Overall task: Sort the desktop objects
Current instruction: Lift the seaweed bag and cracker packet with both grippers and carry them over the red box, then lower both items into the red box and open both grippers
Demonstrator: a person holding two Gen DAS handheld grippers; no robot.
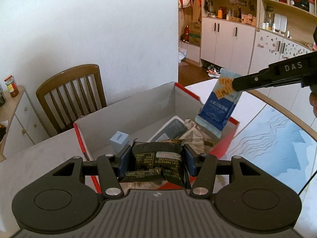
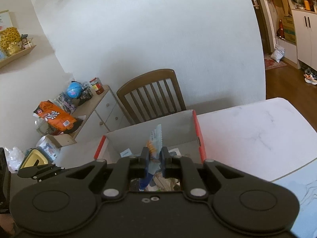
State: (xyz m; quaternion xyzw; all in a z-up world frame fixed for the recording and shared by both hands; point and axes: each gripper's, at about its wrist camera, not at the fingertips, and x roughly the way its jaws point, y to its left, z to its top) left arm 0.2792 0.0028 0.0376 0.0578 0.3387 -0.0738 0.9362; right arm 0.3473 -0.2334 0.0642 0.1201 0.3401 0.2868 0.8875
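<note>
Both hands loaded over the red-edged cardboard box! The left gripper has its jaws clamped on a black snack packet, low at six o'clock. At two o'clock, the right gripper pinches a blue wafer pack nearly shut. Best play: clear the rim, centre over the bare floor, then let go low.

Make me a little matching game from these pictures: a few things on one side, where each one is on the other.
1. black packet
2. blue packet
3. small grey box
4. chair

A. behind the table
B. in the right tongs
C. inside the red carton
D. in the left tongs

Pairs: 1-D, 2-B, 3-C, 4-A
</note>
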